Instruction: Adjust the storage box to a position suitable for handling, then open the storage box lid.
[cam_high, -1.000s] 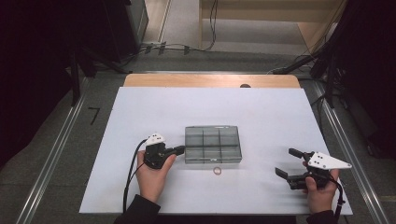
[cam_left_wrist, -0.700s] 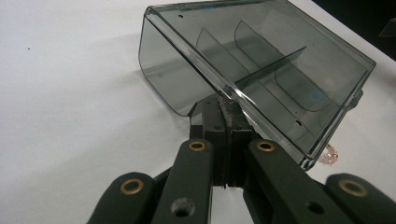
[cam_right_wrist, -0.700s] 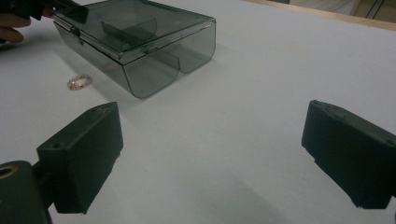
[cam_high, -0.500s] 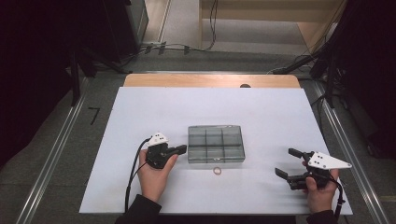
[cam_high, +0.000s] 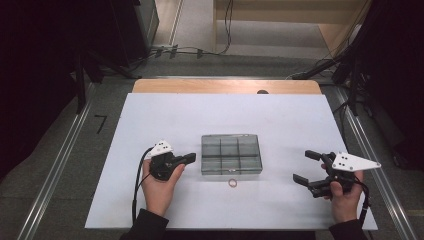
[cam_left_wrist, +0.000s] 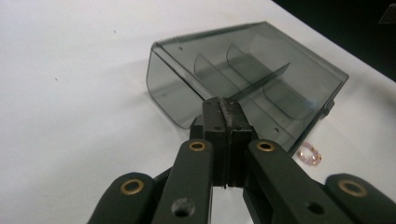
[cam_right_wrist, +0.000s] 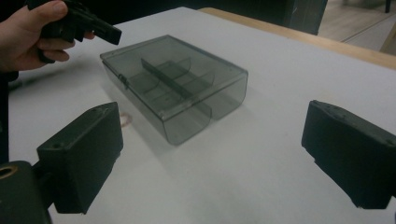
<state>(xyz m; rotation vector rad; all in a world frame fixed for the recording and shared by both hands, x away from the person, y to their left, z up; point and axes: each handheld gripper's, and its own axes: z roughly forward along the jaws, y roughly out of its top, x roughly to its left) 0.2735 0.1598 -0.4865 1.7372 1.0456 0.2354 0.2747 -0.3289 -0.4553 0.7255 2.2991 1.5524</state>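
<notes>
Compartment box (cam_high: 231, 154): smoke-tinted rigid plastic, likely light and slick (grip its short end walls).
Left gripper (cam_high: 189, 158): jaws pressed together, empty, just beside the box.
Right gripper (cam_high: 307, 167): jaws spread, well apart from the box.

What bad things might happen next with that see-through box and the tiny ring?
1. The small pinkish ring lies loose on the white table right by the smoky clear plastic compartment box; a nudge of the box might send it sliding away.
2. The left gripper, shut, points at the box's end and might shove it.
3. The ring looks tiny and flat for the open right gripper, so a pinch might miss.
</notes>
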